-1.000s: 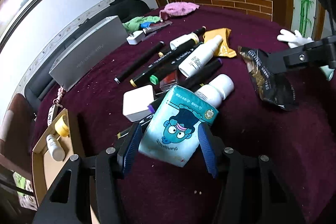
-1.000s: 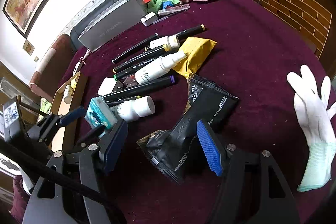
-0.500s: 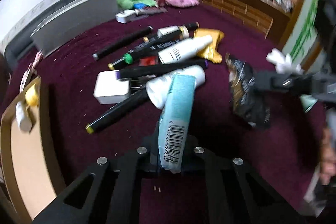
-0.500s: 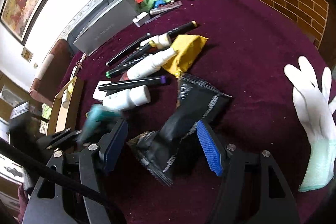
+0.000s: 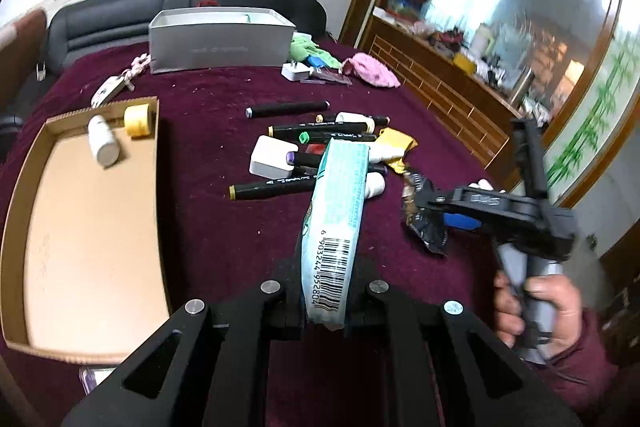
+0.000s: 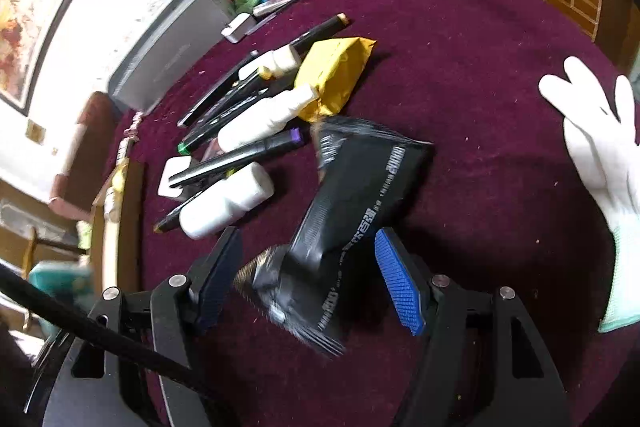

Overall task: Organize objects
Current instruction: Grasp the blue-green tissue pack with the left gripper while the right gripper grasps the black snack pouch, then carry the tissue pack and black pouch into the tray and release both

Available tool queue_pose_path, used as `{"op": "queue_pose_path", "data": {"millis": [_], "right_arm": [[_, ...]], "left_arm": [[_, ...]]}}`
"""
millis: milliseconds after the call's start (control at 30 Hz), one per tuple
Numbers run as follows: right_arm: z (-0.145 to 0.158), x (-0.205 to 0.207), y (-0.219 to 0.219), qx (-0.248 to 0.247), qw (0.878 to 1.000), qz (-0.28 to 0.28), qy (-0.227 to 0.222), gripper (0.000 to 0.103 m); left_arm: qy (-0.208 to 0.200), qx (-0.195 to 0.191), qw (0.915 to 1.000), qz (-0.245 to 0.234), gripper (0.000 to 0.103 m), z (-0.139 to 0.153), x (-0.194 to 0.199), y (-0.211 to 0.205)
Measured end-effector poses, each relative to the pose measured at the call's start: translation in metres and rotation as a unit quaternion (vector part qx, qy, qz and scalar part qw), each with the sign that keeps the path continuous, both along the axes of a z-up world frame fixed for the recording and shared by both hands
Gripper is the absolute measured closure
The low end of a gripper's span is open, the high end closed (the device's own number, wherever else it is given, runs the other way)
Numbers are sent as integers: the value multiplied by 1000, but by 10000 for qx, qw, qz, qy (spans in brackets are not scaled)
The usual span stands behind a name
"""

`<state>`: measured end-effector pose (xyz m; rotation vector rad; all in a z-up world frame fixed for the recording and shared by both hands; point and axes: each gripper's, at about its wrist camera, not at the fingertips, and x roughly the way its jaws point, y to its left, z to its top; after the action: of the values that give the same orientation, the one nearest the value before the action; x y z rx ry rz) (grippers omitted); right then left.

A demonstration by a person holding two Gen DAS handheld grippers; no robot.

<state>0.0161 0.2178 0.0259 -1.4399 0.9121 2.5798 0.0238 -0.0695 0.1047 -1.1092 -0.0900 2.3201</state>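
My left gripper [image 5: 325,283] is shut on a teal tissue pack [image 5: 340,203], which it holds edge-up above the maroon table [image 5: 208,227], barcode facing me. A cardboard tray [image 5: 92,227] lies to its left, with a white bottle [image 5: 103,141] and a yellow tape roll [image 5: 138,121] at its far end. My right gripper [image 6: 308,263] stands open and low over a black snack packet [image 6: 352,195], which lies between its blue pads without being pinched. The teal pack [image 6: 56,279] shows as a blur at the left edge of the right wrist view.
Markers [image 5: 280,187], a white charger [image 5: 272,157], a white bottle [image 6: 228,203], a spray bottle [image 6: 264,115] and a yellow packet [image 6: 336,75] are piled mid-table. A grey box [image 5: 220,41] and pink cloth [image 5: 372,69] sit at the back. A white glove [image 6: 600,155] lies right.
The left gripper has shut on the teal pack, lifted it off the pile and rolled it onto its edge, swinging toward the cardboard tray. The right gripper has stayed over the black packet.
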Motion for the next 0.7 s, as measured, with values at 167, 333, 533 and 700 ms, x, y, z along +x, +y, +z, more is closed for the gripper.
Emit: {"op": "queue_pose_path", "data": {"millis": [167,333,533,700], "right_arm": [[-12,-8,-3,466,9985,-166,-245,55],[-11,-7,0,734,9969,-64,-257,74],[8,5,1,58,9999,157,28,78],[47,5,-30,-448,9954,717,448,77]], "left_arm": [[15,188,9997,155,93,6,9,-21],[66,374,9986,360,93,11,14,-46],[73,495,9969,600,93,18,17,-78],[108,459,9948,905,93,27,10,-114]]}}
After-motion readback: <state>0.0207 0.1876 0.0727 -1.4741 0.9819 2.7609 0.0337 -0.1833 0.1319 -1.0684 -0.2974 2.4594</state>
